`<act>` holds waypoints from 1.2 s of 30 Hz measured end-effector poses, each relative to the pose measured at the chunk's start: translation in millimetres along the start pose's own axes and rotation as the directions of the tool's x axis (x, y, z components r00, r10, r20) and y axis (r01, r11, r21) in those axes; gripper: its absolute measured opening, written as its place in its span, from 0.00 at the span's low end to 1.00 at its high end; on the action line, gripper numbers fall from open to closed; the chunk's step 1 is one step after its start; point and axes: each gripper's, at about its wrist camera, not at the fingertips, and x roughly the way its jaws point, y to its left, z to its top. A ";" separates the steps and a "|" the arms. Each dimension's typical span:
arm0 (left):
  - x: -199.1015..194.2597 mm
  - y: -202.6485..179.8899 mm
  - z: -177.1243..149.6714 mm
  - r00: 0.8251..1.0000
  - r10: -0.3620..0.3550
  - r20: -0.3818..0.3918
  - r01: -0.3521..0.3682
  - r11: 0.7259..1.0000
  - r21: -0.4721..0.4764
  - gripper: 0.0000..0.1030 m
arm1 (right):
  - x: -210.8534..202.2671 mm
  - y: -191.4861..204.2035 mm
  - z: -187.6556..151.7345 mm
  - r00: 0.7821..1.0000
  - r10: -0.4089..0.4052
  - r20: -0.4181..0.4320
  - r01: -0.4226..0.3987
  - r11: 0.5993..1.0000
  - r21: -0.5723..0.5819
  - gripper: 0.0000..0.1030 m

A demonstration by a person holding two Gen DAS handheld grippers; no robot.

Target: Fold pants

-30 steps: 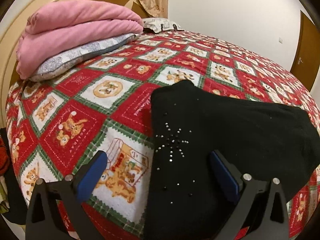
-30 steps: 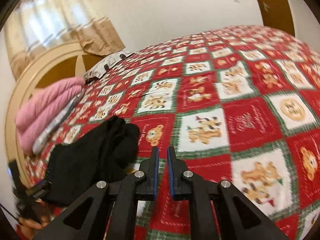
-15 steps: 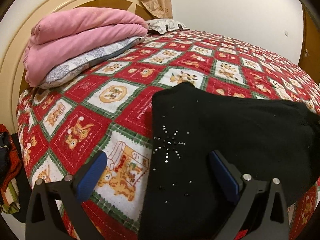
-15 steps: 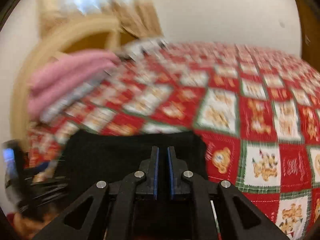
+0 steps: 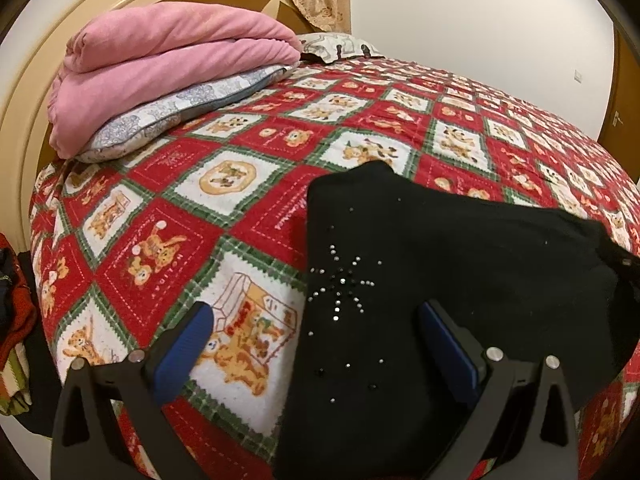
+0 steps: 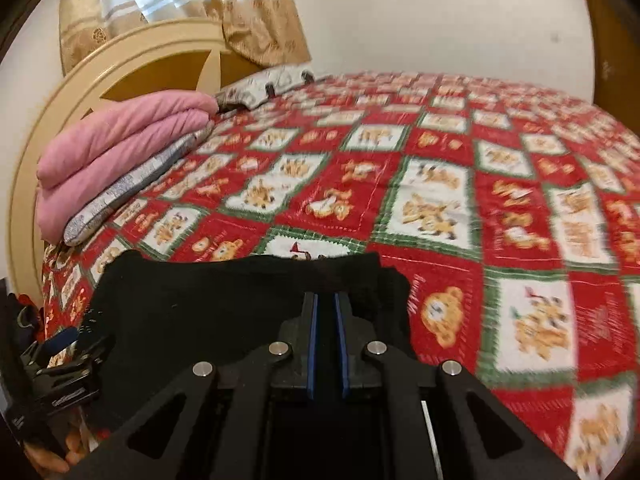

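Note:
The black pants (image 5: 460, 264), folded, with a rhinestone star on them, lie on the red patchwork bedspread (image 5: 248, 184) near the bed's front edge. My left gripper (image 5: 320, 320) is open, its blue pads either side of the pants' left edge, above the cloth. In the right wrist view the pants (image 6: 224, 296) lie right under my right gripper (image 6: 325, 300), whose pads stand nearly together with nothing visibly between them. The left gripper also shows in the right wrist view (image 6: 66, 350), at the pants' left end.
A folded pink blanket (image 5: 168, 64) rests on a grey pillow (image 5: 180, 116) by the cream headboard (image 5: 48, 64). A second pillow (image 5: 336, 46) lies further back. Clothes hang off the bed's left side (image 5: 14, 304). A door (image 5: 626, 92) stands at the right.
My right gripper has swung left from open bedspread to over the pants' right end, staying shut. My left gripper has drawn back slightly and stays open.

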 end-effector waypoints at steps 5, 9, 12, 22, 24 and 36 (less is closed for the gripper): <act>0.5 0.8 -0.9 1.000 0.002 -0.004 -0.002 1.000 -0.014 1.00 | -35.0 8.6 -30.6 0.998 0.022 0.054 -0.021 0.999 -0.026 0.26; -1.5 -1.8 -0.1 1.000 0.014 -0.012 -0.014 1.000 0.008 1.00 | -28.3 6.7 -38.3 0.999 0.041 0.036 -0.040 0.999 -0.031 0.37; -11.2 -0.7 1.1 0.999 0.012 -0.037 -0.012 1.000 0.023 1.00 | -21.3 4.5 -36.2 0.996 0.088 0.019 -0.088 0.996 -0.010 0.51; -103.5 3.6 -33.2 0.996 0.001 0.093 -0.006 0.999 0.054 1.00 | -108.1 35.3 -61.8 0.985 0.101 0.140 -0.111 0.991 0.072 0.62; -116.1 2.5 -40.7 0.994 -0.008 0.106 0.003 0.998 0.056 1.00 | -121.2 37.8 -72.6 0.987 0.091 0.136 -0.104 0.990 0.093 0.62; -180.2 -10.6 -60.4 0.977 -0.043 0.210 0.021 0.994 0.105 1.00 | -204.8 49.9 -96.1 0.974 -0.018 0.226 -0.007 0.994 0.108 0.62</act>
